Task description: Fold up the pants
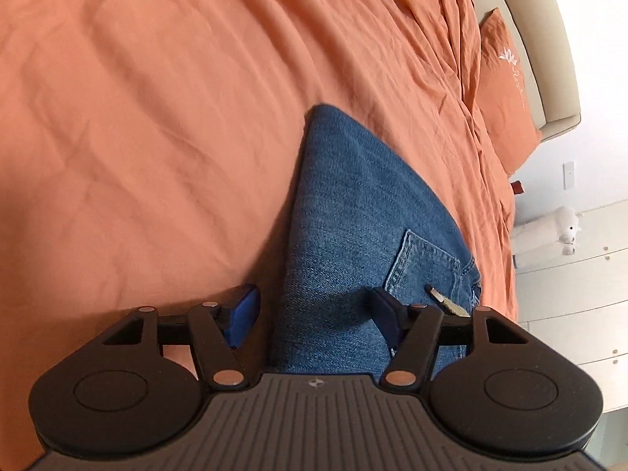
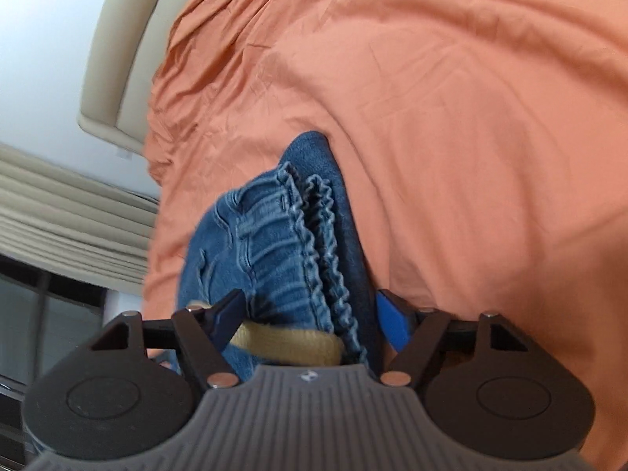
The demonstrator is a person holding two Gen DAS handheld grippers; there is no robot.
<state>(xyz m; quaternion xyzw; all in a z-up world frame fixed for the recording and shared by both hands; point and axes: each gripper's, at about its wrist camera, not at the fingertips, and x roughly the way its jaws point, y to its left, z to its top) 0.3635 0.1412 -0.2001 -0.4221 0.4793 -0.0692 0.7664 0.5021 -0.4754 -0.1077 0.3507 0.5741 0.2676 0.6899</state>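
We have the pants (image 1: 353,227) lying on the orange bedsheet (image 1: 157,117), folded lengthwise, stretching straight ahead of both grippers. Our left gripper (image 1: 314,310) stands spread, its blue fingers (image 1: 245,310) straddling the denim edge without pinching it. Our right gripper (image 2: 310,318) is also spread, with the elastic waistband (image 2: 310,243) and a tan drawstring (image 2: 286,343) bunched between its fingers, apparently not clamped.

The risk, as we judge it, is closing on only the top layer: the ruffled waistband stacks several plies, and a shallow bite would let the lower ones drop when we lift. The drawstring ahead of the right gripper could also snag a finger or drag loose, skewing the fold.
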